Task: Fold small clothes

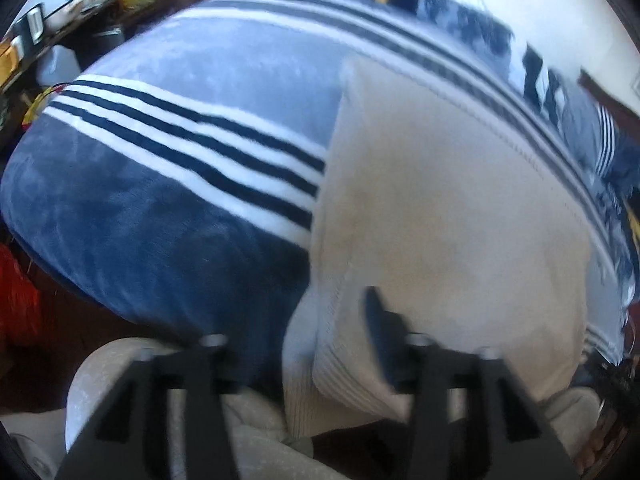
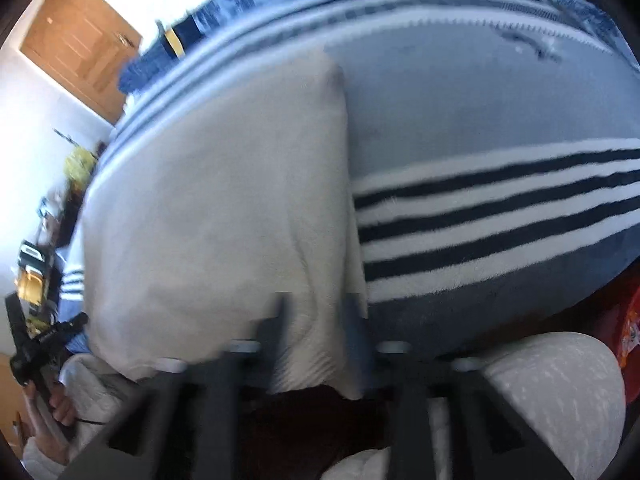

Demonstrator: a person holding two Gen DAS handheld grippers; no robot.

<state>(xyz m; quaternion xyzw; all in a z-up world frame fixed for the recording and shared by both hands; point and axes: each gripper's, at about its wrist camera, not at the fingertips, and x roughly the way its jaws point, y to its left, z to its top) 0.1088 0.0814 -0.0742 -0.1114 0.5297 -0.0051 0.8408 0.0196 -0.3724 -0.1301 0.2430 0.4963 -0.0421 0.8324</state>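
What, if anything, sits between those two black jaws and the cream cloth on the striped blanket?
Nothing visible does. The cream cloth lies bare on the striped blanket, its near edge right at the left gripper and the right gripper, with no other item on top.

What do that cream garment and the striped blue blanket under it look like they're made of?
Cream garment: apparently a soft knit, matte, with ribbed lines along its near hem. Striped blue blanket: looks like plush fleece, its surface fuzzy with mottled sheen. Blur leaves the fibres of both uncertain.

The bed (image 1: pixel 120 220) is covered by a blue fleece blanket (image 2: pixel 460 100) with navy-and-white stripes; a folded cream garment (image 1: pixel 440 208) is laid flat at its near edge.
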